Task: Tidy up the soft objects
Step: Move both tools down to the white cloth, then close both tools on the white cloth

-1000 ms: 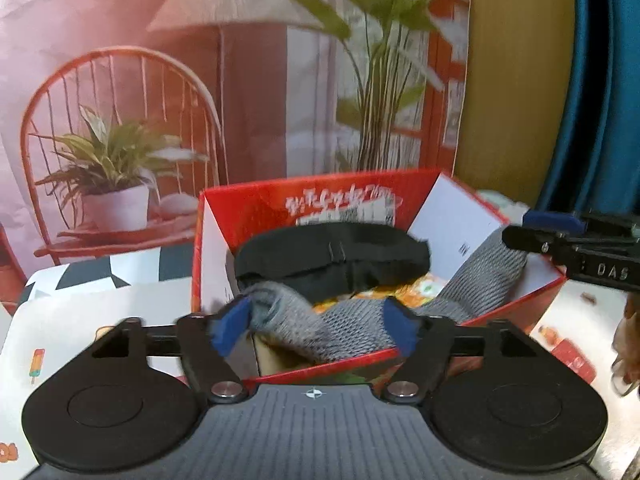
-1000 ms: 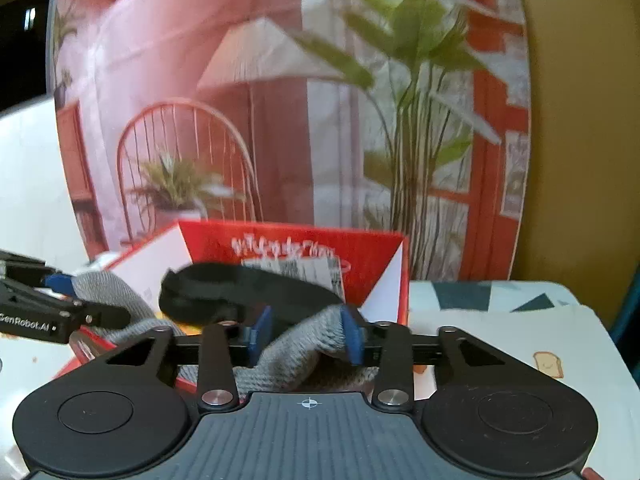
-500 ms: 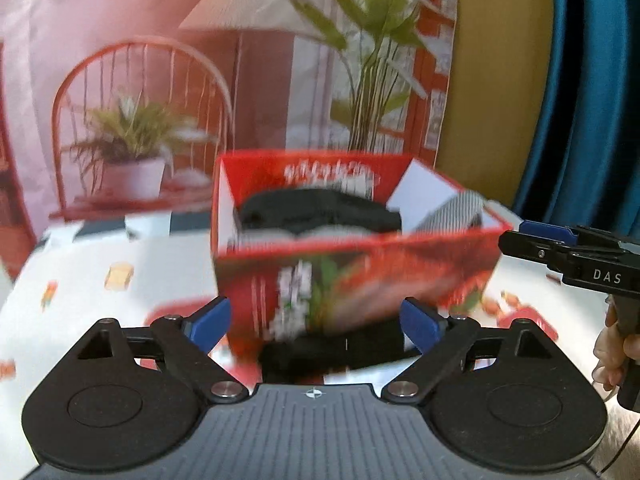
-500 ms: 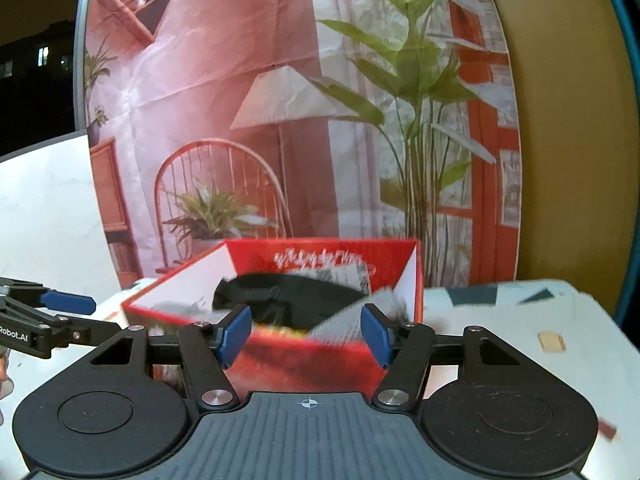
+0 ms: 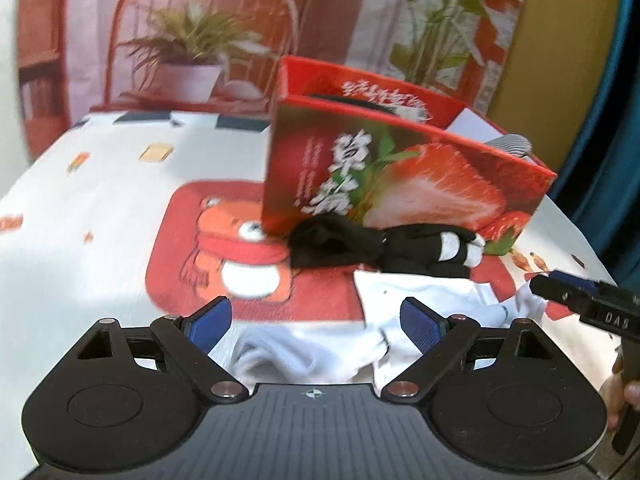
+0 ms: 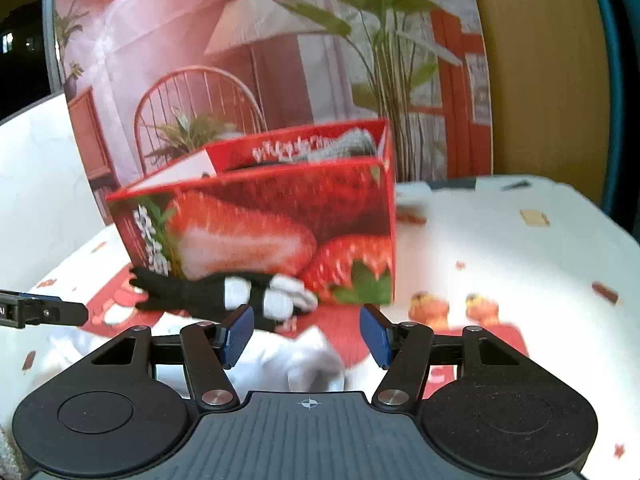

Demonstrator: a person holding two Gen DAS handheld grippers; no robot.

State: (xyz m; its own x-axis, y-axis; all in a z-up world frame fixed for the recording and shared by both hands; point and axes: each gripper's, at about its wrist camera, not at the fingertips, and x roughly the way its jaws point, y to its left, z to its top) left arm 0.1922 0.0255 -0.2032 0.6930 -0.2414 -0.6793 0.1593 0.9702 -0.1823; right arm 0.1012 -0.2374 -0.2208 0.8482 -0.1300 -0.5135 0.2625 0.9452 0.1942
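Note:
A red strawberry box (image 5: pixel 400 168) stands on the printed tablecloth; a grey knit piece (image 6: pixel 352 144) and something black lie inside it. Against the box's front lies a black sock with white bands (image 5: pixel 360 244), also seen in the right wrist view (image 6: pixel 208 292). White socks (image 5: pixel 420 292) are spread nearer to me. My left gripper (image 5: pixel 316 320) hangs open and low over one white sock (image 5: pixel 304 352), its pads apart from it. My right gripper (image 6: pixel 306 332) is open over white fabric (image 6: pixel 304 356), just short of the black sock, with nothing pinched.
A printed backdrop with a chair and plants stands behind the box. The tablecloth (image 5: pixel 120 208) lies bare to the left of the box and also to its right (image 6: pixel 500 248). The right gripper's finger (image 5: pixel 580 296) shows at the right edge of the left wrist view.
Both grippers let go of the grey knit piece, which stays in the box. Both drew back and sank in front of the box, jaws wider, over the socks.

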